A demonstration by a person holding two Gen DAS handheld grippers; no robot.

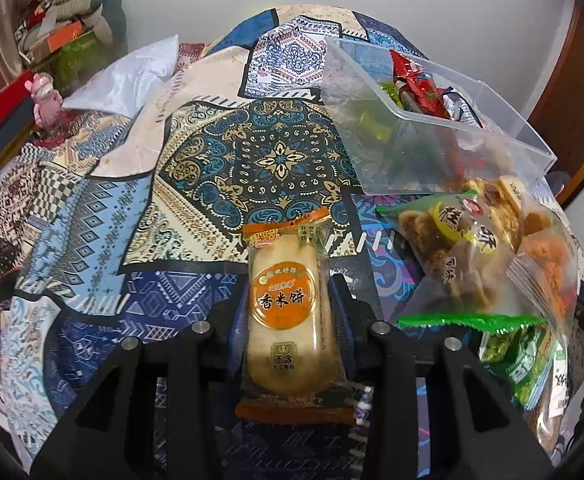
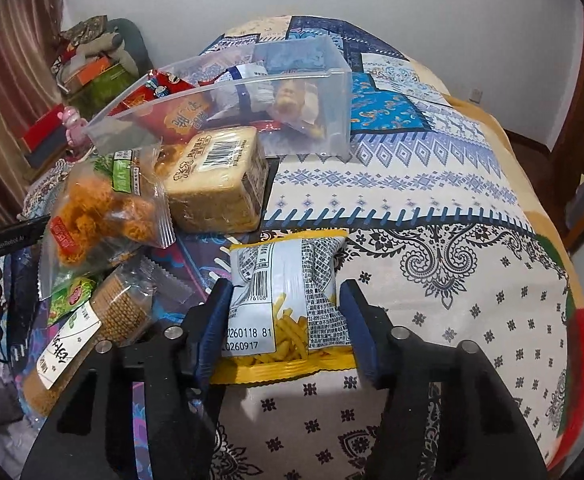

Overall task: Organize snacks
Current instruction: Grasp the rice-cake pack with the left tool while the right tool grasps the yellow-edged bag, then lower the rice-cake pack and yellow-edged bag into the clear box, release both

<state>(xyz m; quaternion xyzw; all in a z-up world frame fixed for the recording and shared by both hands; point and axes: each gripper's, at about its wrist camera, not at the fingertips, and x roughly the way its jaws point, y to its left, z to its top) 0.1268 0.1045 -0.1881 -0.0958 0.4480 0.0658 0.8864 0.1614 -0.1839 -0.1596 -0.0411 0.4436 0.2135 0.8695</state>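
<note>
**Orange and yellow packets in both tools**

Orange-trimmed rice cracker packet point(image 1: 288, 316) sits clamped between the left tool's point(image 1: 288, 312) fingers above the patterned cloth point(image 1: 140, 216). The right tool point(image 2: 286, 320) grips a yellow fries packet point(image 2: 286, 308), barcode side up. The clear plastic bin point(image 2: 292, 92) lies beyond, holding snacks, with loose snack bags point(image 2: 108, 208) heaped just beside it.

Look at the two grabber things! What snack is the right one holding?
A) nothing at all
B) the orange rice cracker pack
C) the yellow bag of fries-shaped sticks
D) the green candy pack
C: in the right wrist view, the right gripper has its blue fingers pressed on both sides of the yellow snack-stick bag; the rice cracker pack sits in the left gripper instead.
</note>
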